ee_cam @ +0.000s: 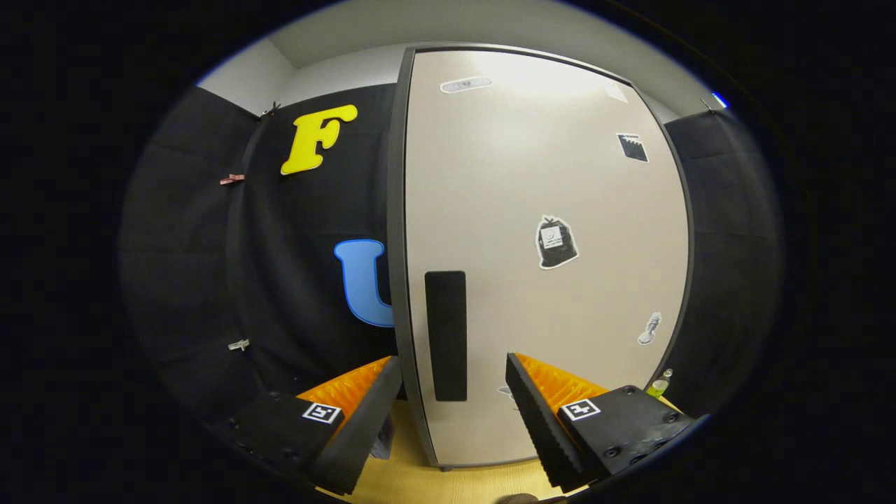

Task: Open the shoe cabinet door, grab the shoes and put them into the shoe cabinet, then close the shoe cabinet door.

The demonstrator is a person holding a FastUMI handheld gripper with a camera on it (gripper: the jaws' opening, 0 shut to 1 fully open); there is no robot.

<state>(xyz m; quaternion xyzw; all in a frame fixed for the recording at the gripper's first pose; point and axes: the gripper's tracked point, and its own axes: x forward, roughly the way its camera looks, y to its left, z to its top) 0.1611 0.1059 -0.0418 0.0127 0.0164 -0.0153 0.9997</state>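
Observation:
A tall beige shoe cabinet door (532, 231) stands shut right ahead of me, framed by a dark edge. A black vertical handle strip (446, 336) sits low on its left side, just beyond and between my fingers. My gripper (453, 374) is open, with the left finger beside the door's left edge and the right finger in front of the door panel. Nothing is held between the fingers. Several small stickers (556, 243) are stuck on the door.
The cabinet stands on a light wooden surface (427, 479). Black cloth wall (210, 266) hangs to the left and right of the cabinet. A small green-topped bottle (659, 384) shows at the cabinet's lower right.

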